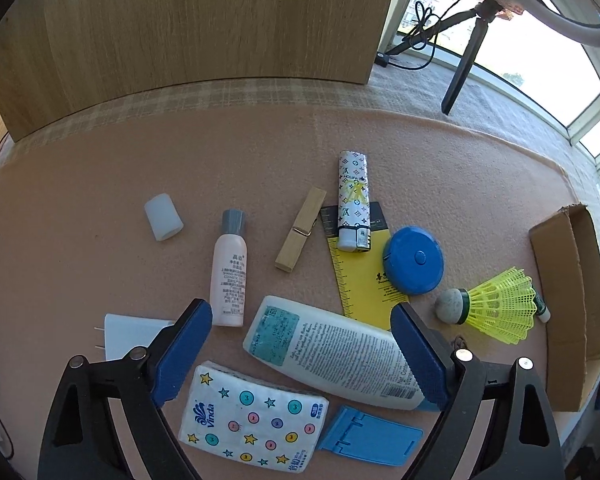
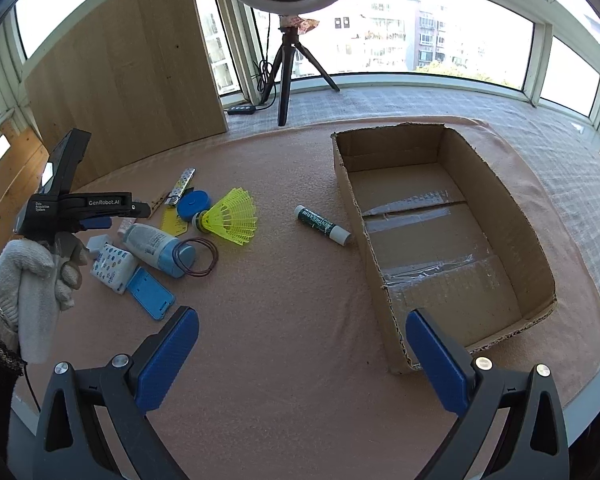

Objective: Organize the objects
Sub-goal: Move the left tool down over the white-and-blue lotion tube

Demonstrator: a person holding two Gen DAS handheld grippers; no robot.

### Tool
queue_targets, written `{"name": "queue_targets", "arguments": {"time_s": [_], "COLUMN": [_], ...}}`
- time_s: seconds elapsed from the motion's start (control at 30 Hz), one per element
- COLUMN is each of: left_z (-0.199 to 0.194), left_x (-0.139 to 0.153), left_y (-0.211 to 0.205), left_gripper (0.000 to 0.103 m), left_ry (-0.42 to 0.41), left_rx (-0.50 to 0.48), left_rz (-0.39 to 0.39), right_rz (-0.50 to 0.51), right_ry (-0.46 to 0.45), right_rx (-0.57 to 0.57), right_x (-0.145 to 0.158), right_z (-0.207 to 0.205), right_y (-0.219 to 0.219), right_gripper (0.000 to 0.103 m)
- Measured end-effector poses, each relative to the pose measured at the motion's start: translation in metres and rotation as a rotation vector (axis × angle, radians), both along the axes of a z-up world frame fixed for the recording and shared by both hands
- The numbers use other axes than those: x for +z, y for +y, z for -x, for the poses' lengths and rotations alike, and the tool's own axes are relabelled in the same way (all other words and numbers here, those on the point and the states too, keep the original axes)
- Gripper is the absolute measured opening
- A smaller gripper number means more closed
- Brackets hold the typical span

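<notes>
Step in hand: first pick, box (image 2: pixel 440 216) empty. Left tool (image 1: pixel 300 354) spread, hovered over white bottle (image 1: pixel 332 354), gripping nothing. Right tool (image 2: pixel 302 354) spread, idle near box. Next: lower, pinch bottle (smooth plastic, likely slippery). Clutter left of box: mesh shuttlecock (image 2: pixel 232 220), soft tissues (image 1: pixel 252 416), wooden peg (image 1: pixel 300 230).

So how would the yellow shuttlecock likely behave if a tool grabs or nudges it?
The shuttlecock looks very light, with a thin mesh skirt that would probably flex or deform if squeezed. Lying on its side, its cone shape would likely roll in an arc around the rounded cork tip.
</notes>
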State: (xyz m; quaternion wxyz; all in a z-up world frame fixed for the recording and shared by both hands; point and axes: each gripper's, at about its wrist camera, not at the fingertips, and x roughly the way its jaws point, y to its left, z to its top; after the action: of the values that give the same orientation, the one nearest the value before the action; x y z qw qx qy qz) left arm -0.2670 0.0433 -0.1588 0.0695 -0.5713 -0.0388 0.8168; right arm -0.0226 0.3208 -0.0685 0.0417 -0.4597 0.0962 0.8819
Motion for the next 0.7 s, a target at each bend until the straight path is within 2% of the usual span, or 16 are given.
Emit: {"name": "queue_targets", "arguments": {"time_s": [0.17,0.23,0.37,0.7], "left_z": [-0.001,-0.003,-0.016,-0.064], "left_x": [-0.005,-0.006,-0.009,-0.014], "left_y": [0.017,0.027,0.057,0.117], "left_gripper": [0.088,0.081,0.08,0.08], "left_ry": [-0.003,-0.009,0.016,0.063], "left_rx": [-0.033,-0.061,-0.148,-0.332], "left_rz": [0.034,0.03,0.1,0.149], "right_rz": [0.008,0.005,0.005,0.014], "right_ry": [-0.007,-0.005,-0.001,-0.004], "right_rx": [-0.018,-0.018,-0.014,-0.028], "right_x": [-0.002,-0.001,0.0,-0.002], "right_z": [-0.002,-0.003,-0.003,-0.009], "right_y": [0.006,0.006,0.005,0.008], "right_gripper": [0.102,0.102,0.102,0.102]}}
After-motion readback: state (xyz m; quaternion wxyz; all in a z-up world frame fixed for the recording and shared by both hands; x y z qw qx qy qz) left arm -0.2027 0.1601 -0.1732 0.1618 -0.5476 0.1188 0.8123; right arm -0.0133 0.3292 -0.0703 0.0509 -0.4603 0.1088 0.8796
